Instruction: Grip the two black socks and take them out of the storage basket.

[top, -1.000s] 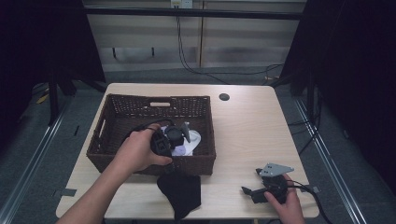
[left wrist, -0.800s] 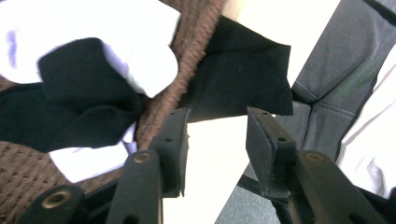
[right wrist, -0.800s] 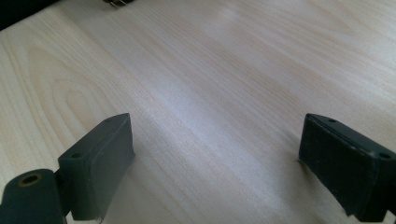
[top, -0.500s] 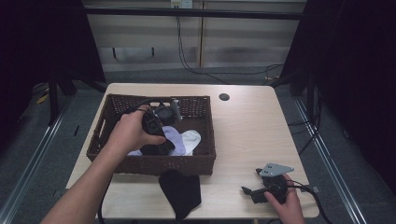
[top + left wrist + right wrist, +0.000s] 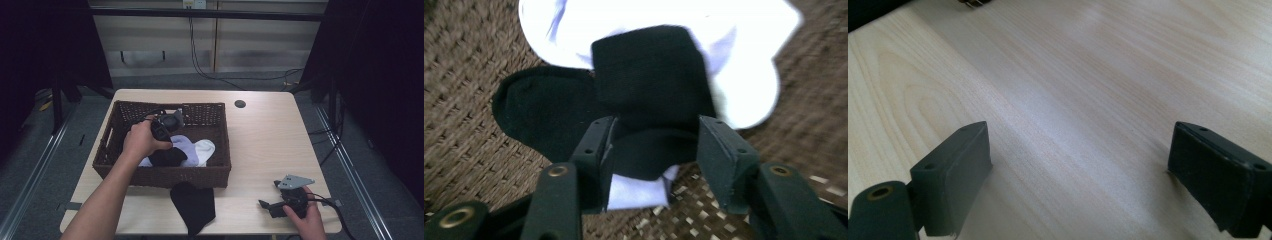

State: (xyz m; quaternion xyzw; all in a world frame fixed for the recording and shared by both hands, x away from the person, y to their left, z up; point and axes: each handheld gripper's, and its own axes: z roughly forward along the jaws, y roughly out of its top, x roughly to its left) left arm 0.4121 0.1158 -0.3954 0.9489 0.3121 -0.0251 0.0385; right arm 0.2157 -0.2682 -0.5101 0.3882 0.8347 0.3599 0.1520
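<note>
The basket (image 5: 125, 172) stands on the left half of the tabletop (image 5: 260, 140), with socks (image 5: 192, 150) heaped on its floor toward the near wall. The left tool (image 5: 167, 125) reaches into the basket from the near left, behind that heap. In the left gripper view one sock (image 5: 644, 100) lies between its parted jaws, on top of the others; whether the pads touch it is hard to tell. Another sock (image 5: 194, 205) lies on the tabletop just before the basket, at the near edge. The right tool (image 5: 280, 200) rests at the near right corner, well apart from the basket. A round hole (image 5: 240, 104) sits behind the basket's right end.
</note>
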